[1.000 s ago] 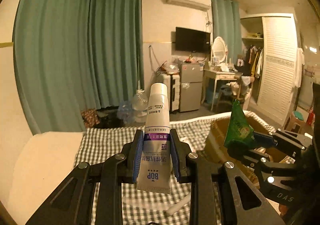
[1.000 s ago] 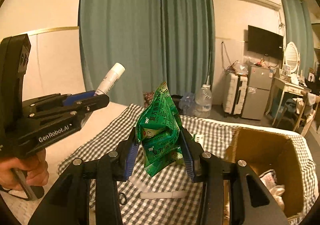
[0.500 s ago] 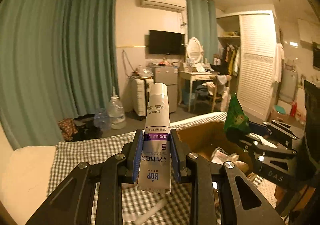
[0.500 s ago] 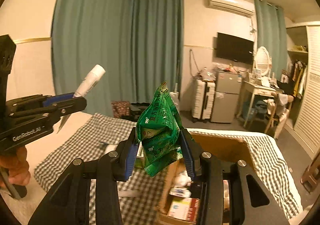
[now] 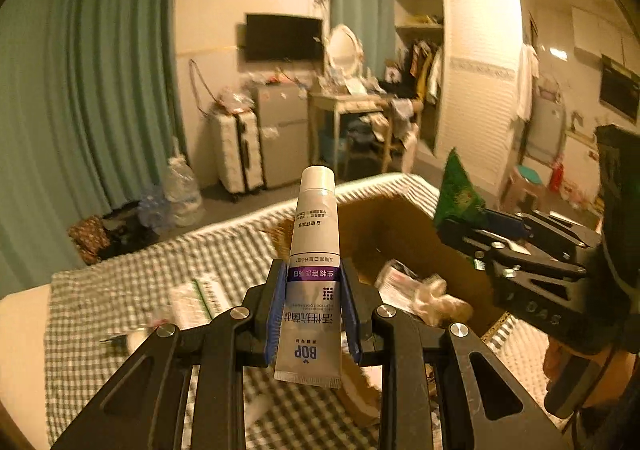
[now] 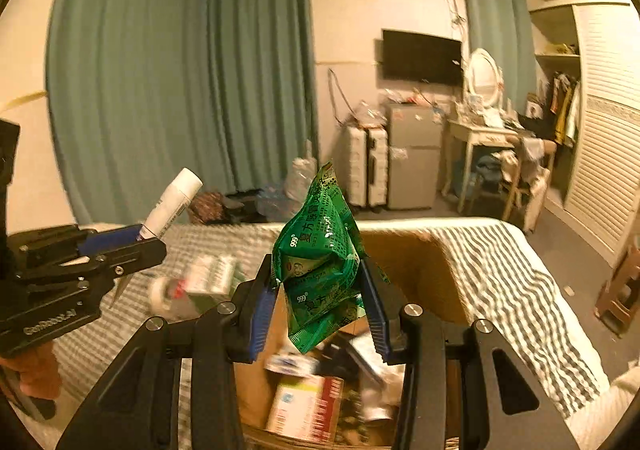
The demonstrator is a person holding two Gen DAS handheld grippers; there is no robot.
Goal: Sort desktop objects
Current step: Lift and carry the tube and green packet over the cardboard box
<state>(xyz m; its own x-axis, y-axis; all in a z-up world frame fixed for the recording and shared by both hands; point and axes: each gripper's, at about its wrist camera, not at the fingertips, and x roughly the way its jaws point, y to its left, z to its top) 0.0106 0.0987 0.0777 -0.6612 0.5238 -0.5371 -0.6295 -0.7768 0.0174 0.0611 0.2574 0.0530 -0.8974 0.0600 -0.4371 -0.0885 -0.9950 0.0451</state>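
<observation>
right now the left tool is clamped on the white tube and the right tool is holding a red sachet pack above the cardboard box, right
Not quite: the sachet pack in the right tool is green, not red, as the right wrist view shows. The rest holds: the left tool is clamped on the white tube, and the pack is above the cardboard box.

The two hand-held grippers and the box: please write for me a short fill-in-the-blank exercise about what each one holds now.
1. The left hand-held gripper is shut on a white ____ marked BOP.
2. The right hand-held gripper is shut on a crumpled ____ sachet.
3. The cardboard box stands on a ____ cloth.
4. Inside the box there are already other ____.

Missing words: tube; green; checked; items
</observation>
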